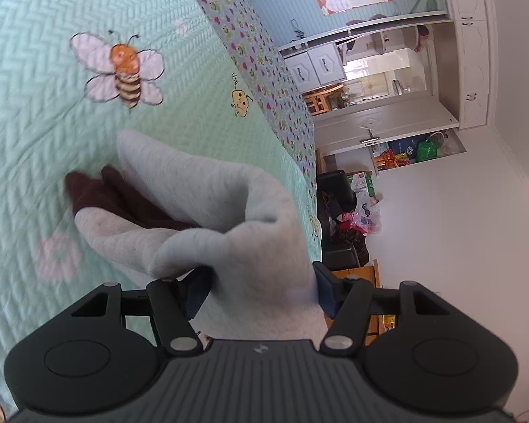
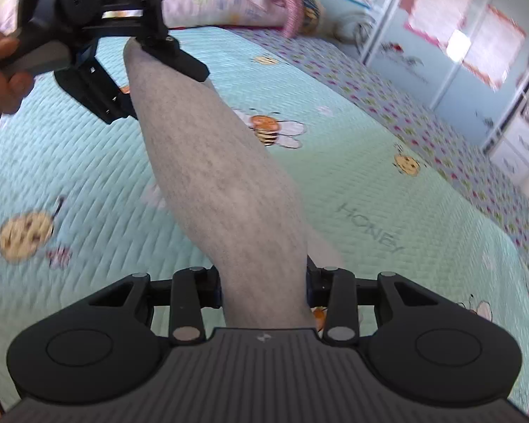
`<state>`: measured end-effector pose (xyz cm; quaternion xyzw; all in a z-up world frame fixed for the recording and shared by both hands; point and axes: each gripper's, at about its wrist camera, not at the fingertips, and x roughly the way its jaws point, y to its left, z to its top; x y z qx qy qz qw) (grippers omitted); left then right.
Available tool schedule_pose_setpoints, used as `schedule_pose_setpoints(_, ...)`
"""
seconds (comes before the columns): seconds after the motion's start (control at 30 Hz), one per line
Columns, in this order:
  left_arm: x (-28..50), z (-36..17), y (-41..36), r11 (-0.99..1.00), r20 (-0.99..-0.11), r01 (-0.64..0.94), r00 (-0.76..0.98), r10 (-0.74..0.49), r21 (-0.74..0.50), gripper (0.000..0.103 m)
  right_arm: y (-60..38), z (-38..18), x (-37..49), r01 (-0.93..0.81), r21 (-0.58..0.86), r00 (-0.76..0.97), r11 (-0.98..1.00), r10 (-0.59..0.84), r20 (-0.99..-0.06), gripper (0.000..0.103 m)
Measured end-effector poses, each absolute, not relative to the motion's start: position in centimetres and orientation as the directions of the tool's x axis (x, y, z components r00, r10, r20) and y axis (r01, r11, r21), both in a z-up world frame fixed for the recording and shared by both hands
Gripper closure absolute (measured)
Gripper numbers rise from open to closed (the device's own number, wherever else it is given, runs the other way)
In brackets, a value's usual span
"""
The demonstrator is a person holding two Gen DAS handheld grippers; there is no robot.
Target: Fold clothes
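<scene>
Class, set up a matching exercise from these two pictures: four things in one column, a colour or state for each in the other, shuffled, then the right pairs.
Things:
1. grey garment
2. bedspread
3. bee
4. brown fabric

Colour or state:
A. stitched on the cover, orange head
B. mint green, quilted
C. dark, showing at the garment's far end
D. held up between the left gripper and the right gripper

Pairs: 1-D, 2-B, 3-A, 4-C

grey garment (image 2: 225,190), mint bee-print bedspread (image 1: 35,70)
</scene>
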<state>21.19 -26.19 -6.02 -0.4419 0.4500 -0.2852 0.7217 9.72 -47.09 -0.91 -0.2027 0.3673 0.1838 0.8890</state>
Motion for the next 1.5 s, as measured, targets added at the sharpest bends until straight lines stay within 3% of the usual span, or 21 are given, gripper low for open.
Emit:
schedule_pose_setpoints(0.17, 23.3, -4.6, -26.4, 0.449, -0.404, 0.010, 0.419, -0.813, -0.894, 0.040, -46.4, 1.1, 11.9, -0.456, -0.208, 0.636, 0.865, 0.153, -0.757, 0.063)
schedule_pose_setpoints(0.3, 22.6, -5.0, -25.5, 0.418, -0.353, 0.049, 0.453, -0.819, -0.907, 0.040, -45.6, 1.4, 11.3, -0.431, -0.266, 0.676, 0.862, 0.113, -0.729, 0.064)
schedule_pose_setpoints(0.53, 16.1, -9.3, -21.6, 0.296, -0.180, 0.118, 0.568, -0.803, -0.948, 0.046, -38.1, -2.6, 3.2, -0.418, -0.710, 0.836, 0.567, -0.066, -0.545, 0.068)
schedule_pose_setpoints(0.67, 13.6, -9.4, -18.8, 0.282, -0.156, 0.107, 0.623, -0.766, -0.953, 0.047, -35.2, -3.7, 0.1, -0.412, -0.748, 0.866, 0.520, -0.032, -0.499, 0.069)
schedule_pose_setpoints(0.8, 12.8, -4.2, -16.5, 0.382, -0.181, 0.168, 0.666, -0.724, -0.909, 0.047, -32.5, -1.6, -2.2, -0.433, -0.714, 0.870, 0.550, 0.047, -0.491, 0.069)
schedule_pose_setpoints(0.93, 12.5, 3.9, -16.0, 0.491, -0.201, 0.263, 0.681, -0.705, -0.831, 0.047, -32.4, 4.0, -2.6, -0.468, -0.447, 0.834, 0.762, 0.214, -0.509, 0.070)
schedule_pose_setpoints(1.07, 13.0, 10.1, -19.2, 0.576, -0.258, 0.354, 0.641, -0.723, -0.737, 0.045, -37.1, 7.6, -2.4, -0.471, 0.068, 0.755, 0.879, 0.443, -0.483, 0.070)
schedule_pose_setpoints(1.17, 14.2, 10.1, -25.0, 0.637, -0.350, 0.400, 0.587, -0.730, -0.659, 0.046, -42.5, 5.7, -2.9, -0.386, 0.413, 0.720, 0.825, 0.549, -0.424, 0.070)
schedule_pose_setpoints(1.3, 16.0, 1.0, -35.3, 0.665, -0.500, 0.413, 0.444, -0.744, -0.622, 0.057, -50.3, -2.9, -4.9, -0.128, 0.701, 0.722, 0.702, 0.550, -0.419, 0.070)
schedule_pose_setpoints(1.37, 16.3, -6.5, -40.4, 0.675, -0.589, 0.382, 0.330, -0.737, -0.631, 0.077, -53.8, -9.1, -6.5, 0.038, 0.758, 0.717, 0.651, 0.510, -0.474, 0.069)
schedule_pose_setpoints(1.43, 15.7, -12.2, -44.1, 0.711, -0.668, 0.378, 0.262, -0.696, -0.593, 0.087, -56.4, -13.9, -7.9, 0.163, 0.771, 0.704, 0.616, 0.475, -0.528, 0.069)
schedule_pose_setpoints(1.5, 15.0, -14.1, -44.7, 0.703, -0.645, 0.385, 0.289, -0.707, -0.598, 0.085, -58.4, -17.3, -9.1, 0.229, 0.792, 0.705, 0.566, 0.464, -0.536, 0.069)
